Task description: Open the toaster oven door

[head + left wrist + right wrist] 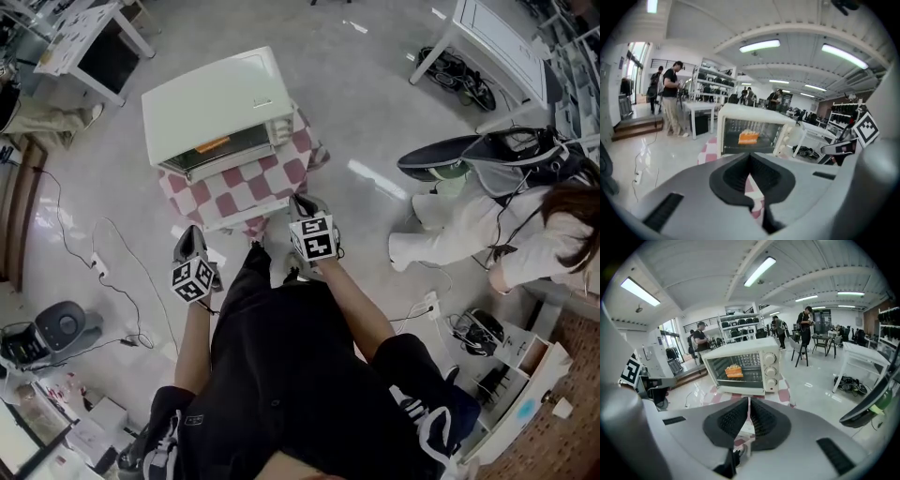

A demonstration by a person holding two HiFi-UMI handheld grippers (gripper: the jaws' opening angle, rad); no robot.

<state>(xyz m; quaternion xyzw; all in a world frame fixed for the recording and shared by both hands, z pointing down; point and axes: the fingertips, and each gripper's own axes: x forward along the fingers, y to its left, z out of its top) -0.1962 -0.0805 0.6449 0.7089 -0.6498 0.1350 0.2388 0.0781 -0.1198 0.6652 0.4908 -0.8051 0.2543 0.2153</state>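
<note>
A cream toaster oven point(214, 105) stands on a small table with a red-and-white checked cloth point(281, 173). Its glass door point(736, 371) faces me and looks closed, with an orange patch behind the glass. The left gripper view shows the same toaster oven point(752, 133) straight ahead. My left gripper point(190, 236) hangs in the air short of the table's near left corner, jaws shut and empty. My right gripper point(302, 202) is raised over the table's near right edge, its jaws also together with nothing in them. Neither touches the oven.
A flat white piece point(246, 214) lies at the cloth's near edge. A person in white point(469, 230) crouches on the floor to the right. Cables and a power strip point(97, 266) trail at left. White tables point(497, 37) stand beyond, and people point(671, 96) stand in the background.
</note>
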